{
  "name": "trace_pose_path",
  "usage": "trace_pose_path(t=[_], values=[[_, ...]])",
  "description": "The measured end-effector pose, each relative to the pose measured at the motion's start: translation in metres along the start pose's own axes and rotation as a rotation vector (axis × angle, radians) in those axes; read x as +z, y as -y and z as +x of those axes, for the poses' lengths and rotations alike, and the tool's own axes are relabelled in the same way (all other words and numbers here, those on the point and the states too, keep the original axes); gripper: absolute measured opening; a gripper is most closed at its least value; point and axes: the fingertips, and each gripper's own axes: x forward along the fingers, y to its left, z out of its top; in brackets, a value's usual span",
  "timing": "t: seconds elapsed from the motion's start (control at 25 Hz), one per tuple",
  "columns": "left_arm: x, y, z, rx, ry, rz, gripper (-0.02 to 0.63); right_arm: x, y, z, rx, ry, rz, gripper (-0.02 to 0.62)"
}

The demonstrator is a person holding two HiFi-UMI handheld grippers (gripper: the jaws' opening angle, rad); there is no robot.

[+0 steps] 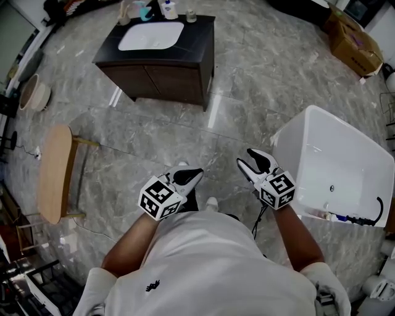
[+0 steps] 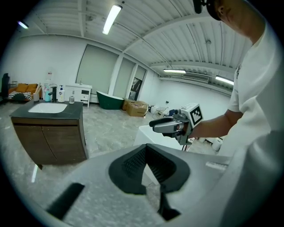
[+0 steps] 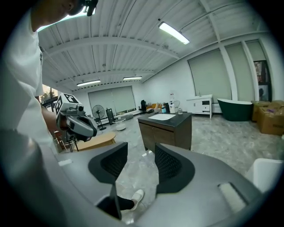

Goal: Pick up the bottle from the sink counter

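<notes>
None of the pick-up is done yet: the bottle (image 1: 168, 8) stands untouched at the back edge of the sink counter (image 1: 199, 34), far off to the left in the head view, and neither gripper is anywhere near it. Several small containers crowd that back edge. The white one with a blue top looks like the bottle meant, though at this range the choice is a judgement.

The left gripper (image 2: 146, 146) is held close in front of the person's body. Its jaws meet at the tips and nothing is caught between them. From its own view the counter sits far away on the left, with bare marble floor between.

The right gripper (image 3: 141, 146), just beside the left one and equally near the body, has its jaws about half apart and holds nothing; only floor and the person's shoe show through the gap. Its view has the counter straight ahead but well apart.

What remains is everything: crossing the floor to the counter, opening a gripper round the bottle, closing on it and lifting. A white bathtub (image 1: 321, 117) stands near on the right, clear of that path.
</notes>
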Motion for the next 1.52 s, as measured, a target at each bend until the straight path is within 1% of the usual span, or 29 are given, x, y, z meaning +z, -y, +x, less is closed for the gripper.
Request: trace_pose_path(t=[0.08, 0.16, 0.36, 0.6, 0.76, 0.88, 1.2, 1.52], values=[[0.005, -0.016, 0.002, -0.008, 0.01, -0.003, 0.006, 0.007, 0.013, 0.015, -0.018, -0.001, -0.008, 0.225], [0.012, -0.035, 0.005, -0.019, 0.023, -0.003, 0.006, 0.016, 0.027, 0.031, -0.036, -0.003, -0.018, 0.236], [0.048, -0.092, 0.015, -0.062, 0.047, 0.017, 0.006, 0.056, 0.06, 0.077, -0.082, -0.011, -0.033, 0.238], [0.094, -0.172, 0.009, -0.102, 0.045, 0.065, 0.006, 0.109, 0.093, 0.158, -0.1, -0.026, -0.052, 0.238], [0.113, -0.224, 0.0, -0.109, 0.052, 0.073, 0.006, 0.139, 0.112, 0.214, -0.105, -0.025, -0.072, 0.238], [0.125, -0.256, -0.005, -0.096, 0.064, 0.066, 0.006, 0.16, 0.124, 0.249, -0.109, -0.019, -0.089, 0.238], [0.156, -0.318, -0.008, -0.055, 0.113, 0.031, 0.006, 0.21, 0.168, 0.323, -0.099, -0.019, -0.134, 0.238], [0.201, -0.405, 0.009, 0.036, 0.138, -0.004, 0.006, 0.244, 0.241, 0.412, -0.054, -0.028, -0.148, 0.256]])
